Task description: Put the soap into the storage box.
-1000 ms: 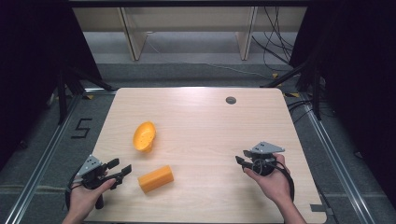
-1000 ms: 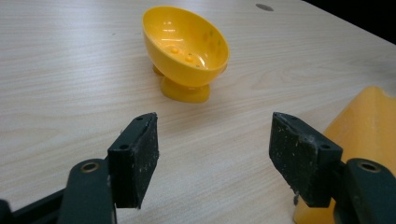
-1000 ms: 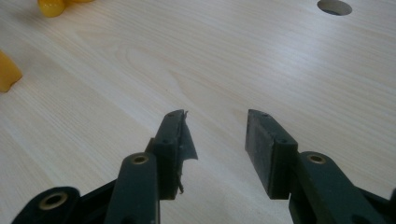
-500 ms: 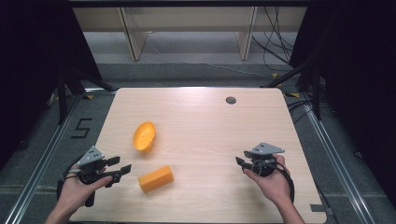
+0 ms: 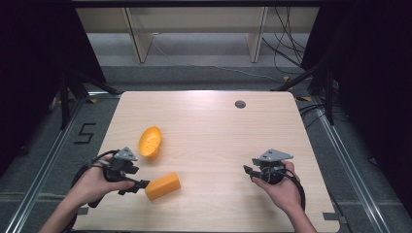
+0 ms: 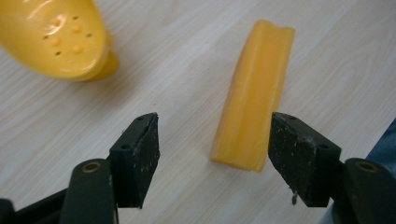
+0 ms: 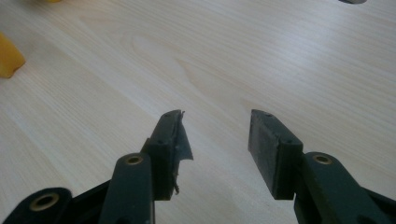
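The yellow bowl (image 6: 56,39) is cut off by the left gripper view's top-left edge.

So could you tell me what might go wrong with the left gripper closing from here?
The yellow block sits off-centre, close to one pad of the open left gripper, so closing may push or twist it. The yellow bowl lies close by; a swing could knock it.

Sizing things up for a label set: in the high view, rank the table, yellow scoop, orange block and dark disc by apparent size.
1. Table
2. Orange block and yellow scoop: look alike, unranked
3. Dark disc
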The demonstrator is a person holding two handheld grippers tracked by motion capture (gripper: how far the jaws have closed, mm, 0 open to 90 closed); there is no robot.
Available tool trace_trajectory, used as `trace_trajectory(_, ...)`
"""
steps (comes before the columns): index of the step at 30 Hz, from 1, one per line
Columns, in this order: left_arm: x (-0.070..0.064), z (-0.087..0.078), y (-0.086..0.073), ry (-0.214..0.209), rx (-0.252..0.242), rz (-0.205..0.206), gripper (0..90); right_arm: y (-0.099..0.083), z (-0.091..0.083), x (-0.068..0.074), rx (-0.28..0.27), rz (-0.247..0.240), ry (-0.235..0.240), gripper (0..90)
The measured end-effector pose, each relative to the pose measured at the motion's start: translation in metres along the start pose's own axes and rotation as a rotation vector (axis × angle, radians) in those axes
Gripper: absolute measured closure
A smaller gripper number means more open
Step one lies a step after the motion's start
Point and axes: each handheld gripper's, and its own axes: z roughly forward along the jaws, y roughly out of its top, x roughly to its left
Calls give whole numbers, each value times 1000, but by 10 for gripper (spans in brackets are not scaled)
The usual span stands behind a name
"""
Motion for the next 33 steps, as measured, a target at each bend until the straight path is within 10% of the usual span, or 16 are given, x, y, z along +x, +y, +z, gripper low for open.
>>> trace_trajectory(12, -20, 27, 33, -22, 218, 153, 320, 1, -1, 0, -2, -20, 2, 546)
trace_trajectory(33, -27, 50, 48, -11, 369, 219, 383, -1, 0, 0, 1, -12, 6, 539)
